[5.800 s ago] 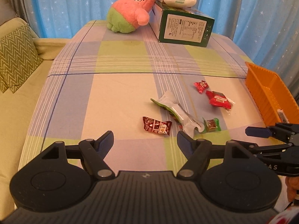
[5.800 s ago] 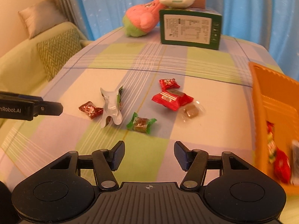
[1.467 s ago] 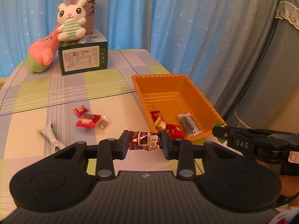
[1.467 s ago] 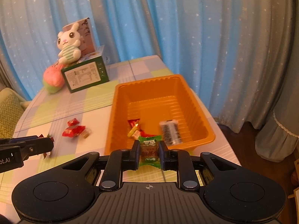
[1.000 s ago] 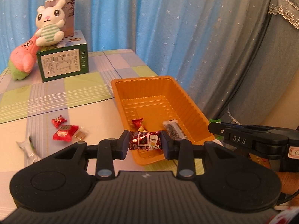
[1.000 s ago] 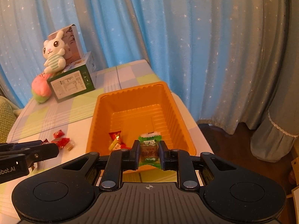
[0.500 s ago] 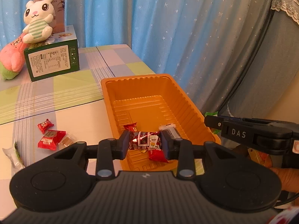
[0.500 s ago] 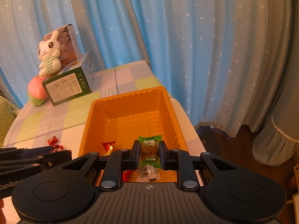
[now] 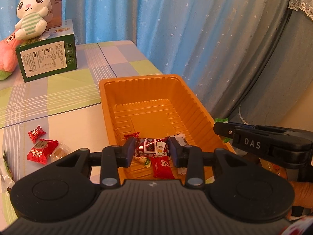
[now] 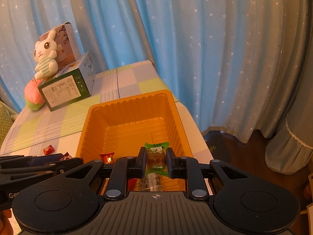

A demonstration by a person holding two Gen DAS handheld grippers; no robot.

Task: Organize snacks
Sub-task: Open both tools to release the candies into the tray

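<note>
Blue starry curtains behind, checked cloth on the surface (image 9: 64, 90), orange tray (image 9: 109, 105) at its right edge. Left gripper (image 9: 151, 149) has its jaws clamped on a dark red snack packet (image 9: 151, 146), hanging over the near end of the tray. Right gripper (image 10: 156, 161) has its jaws clamped on a green-wrapped candy (image 10: 156, 156), also over the tray's near end, towards the right wall. Tray bottom holds a red packet (image 9: 162, 166), a small red candy (image 10: 107, 158) and a clear seed pack (image 10: 151, 182). Loose on the cloth at 9 o'clock of the tray: two red candies (image 9: 37, 133), (image 9: 42, 151), a clear-wrapped brown sweet (image 9: 59, 151), a pale wrapper (image 9: 4, 174) at the frame edge. Green box (image 9: 47, 58) with bunny plush (image 9: 32, 18) at 11 o'clock, far off.

Risks, my guess: both grippers crowd the same near end, so opening together could knock them into each other. Right candy sits near the right wall by the surface edge; released from height it may bounce over onto the floor. Crinkly wrapper may stick to a jaw pad and drop late. Tray looks light; a bump could slide it off the edge
</note>
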